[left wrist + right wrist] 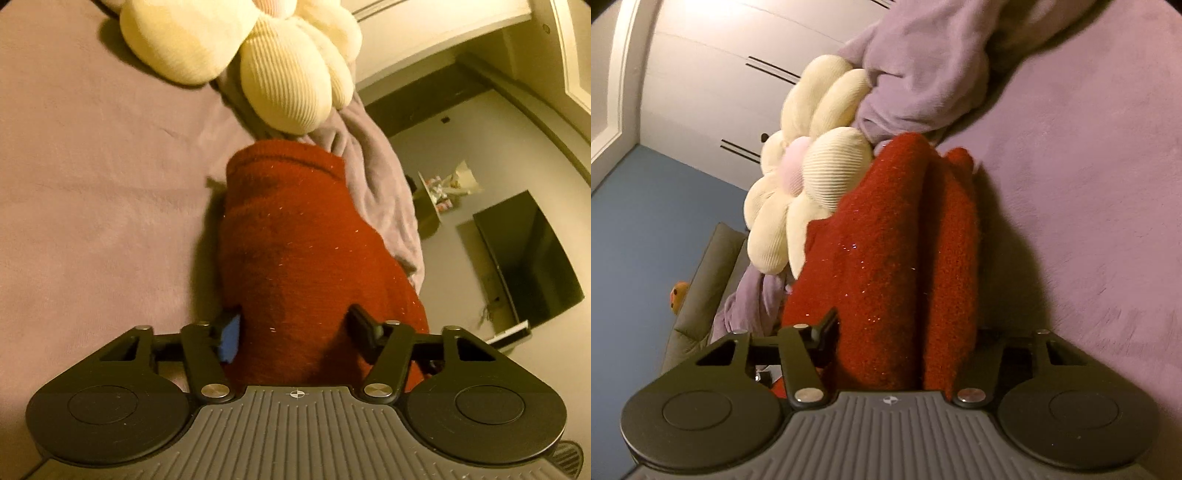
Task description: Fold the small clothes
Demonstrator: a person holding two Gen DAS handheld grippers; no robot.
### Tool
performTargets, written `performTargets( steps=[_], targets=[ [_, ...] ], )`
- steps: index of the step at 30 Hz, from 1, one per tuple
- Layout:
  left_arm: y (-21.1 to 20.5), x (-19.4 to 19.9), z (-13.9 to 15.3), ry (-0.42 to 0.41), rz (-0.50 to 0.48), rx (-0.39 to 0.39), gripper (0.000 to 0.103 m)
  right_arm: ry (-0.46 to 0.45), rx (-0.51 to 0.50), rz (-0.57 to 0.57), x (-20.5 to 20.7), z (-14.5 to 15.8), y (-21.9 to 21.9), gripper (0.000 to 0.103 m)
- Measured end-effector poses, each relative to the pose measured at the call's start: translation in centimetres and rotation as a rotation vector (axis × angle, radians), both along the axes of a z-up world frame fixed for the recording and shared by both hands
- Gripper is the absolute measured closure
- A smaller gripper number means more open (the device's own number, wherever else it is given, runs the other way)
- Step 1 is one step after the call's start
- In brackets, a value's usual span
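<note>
A red knitted garment (pixel 295 251) with small glittery flecks lies bunched on the purple bed cover (pixel 92 184). It fills the space between the fingers of my left gripper (pixel 295 325), which holds it near its close end. In the right wrist view the same red garment (pixel 897 258) hangs in thick folds between the fingers of my right gripper (pixel 905 332), whose right finger is hidden behind the cloth. Both grippers grip the garment with their jaws wide around the thick cloth.
A cream flower-shaped plush cushion (pixel 258 66) lies just past the garment, also in the right wrist view (pixel 805 173). A crumpled lilac blanket (pixel 923 74) lies beside it. The bed edge drops to the floor at the right, with a dark screen (pixel 528 254) below.
</note>
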State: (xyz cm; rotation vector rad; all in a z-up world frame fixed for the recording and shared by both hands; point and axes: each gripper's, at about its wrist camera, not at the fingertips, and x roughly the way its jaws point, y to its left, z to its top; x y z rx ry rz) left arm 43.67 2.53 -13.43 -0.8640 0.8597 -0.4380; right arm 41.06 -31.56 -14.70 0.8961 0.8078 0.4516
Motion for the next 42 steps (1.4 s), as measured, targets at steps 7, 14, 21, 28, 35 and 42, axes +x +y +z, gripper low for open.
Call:
performTargets(
  steps=[7,14,21,28,35,42],
  targets=[
    [2.5,-4.3,4.0,-0.021,0.049,0.059,0.050,-0.022,0.096,0.073,-2.3,3.3,3.5,0.050],
    [7.1,-10.8,7.6,0.003,0.159,0.212,0.049,0.037,0.197,0.216,-6.2,2.5,9.2,0.049],
    [9.4,-13.5,9.5,0.027,0.265,0.414,0.024,-0.016,-0.369,0.041,-8.8,7.0,10.8,0.029],
    [6.2,-8.5,9.1,0.044,0.325,0.534,0.015,-0.103,-0.558,0.118,-5.4,10.9,19.4,0.060],
    [1.9,-2.4,4.8,0.132,0.248,0.705,0.015,-0.082,-0.761,0.065,-2.3,5.4,21.6,0.086],
    [-1.6,-0.1,1.7,0.134,0.220,0.830,0.004,-0.145,-0.812,0.008,-1.1,1.2,19.0,0.074]
  ],
)
